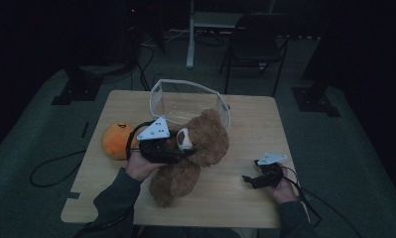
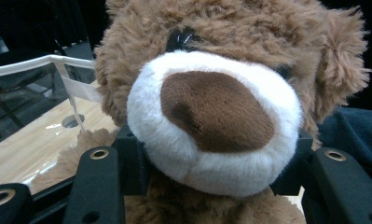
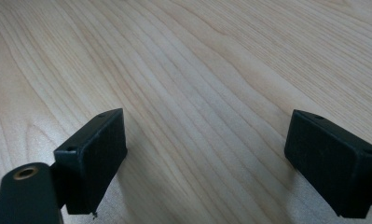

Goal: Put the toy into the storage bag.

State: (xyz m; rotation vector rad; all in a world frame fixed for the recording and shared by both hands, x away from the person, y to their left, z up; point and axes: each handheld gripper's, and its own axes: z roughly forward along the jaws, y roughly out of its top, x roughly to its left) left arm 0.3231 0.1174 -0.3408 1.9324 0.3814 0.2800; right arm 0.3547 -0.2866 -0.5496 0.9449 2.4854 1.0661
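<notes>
We have the left claw (image 1: 178, 148) pinched on the teddy bear (image 1: 198, 148) at its white muzzle (image 2: 211, 121) — the pads press either side of the snout. The bear lies on the tabletop (image 1: 245, 129), long axis running from the head near the clear plastic bin (image 1: 185, 101) down toward us. The bin sits just behind the head. Plush, shaggy fur; rigid see-through walls. Our right claw (image 1: 252, 179) rests spread on bare wood, well apart.
</notes>
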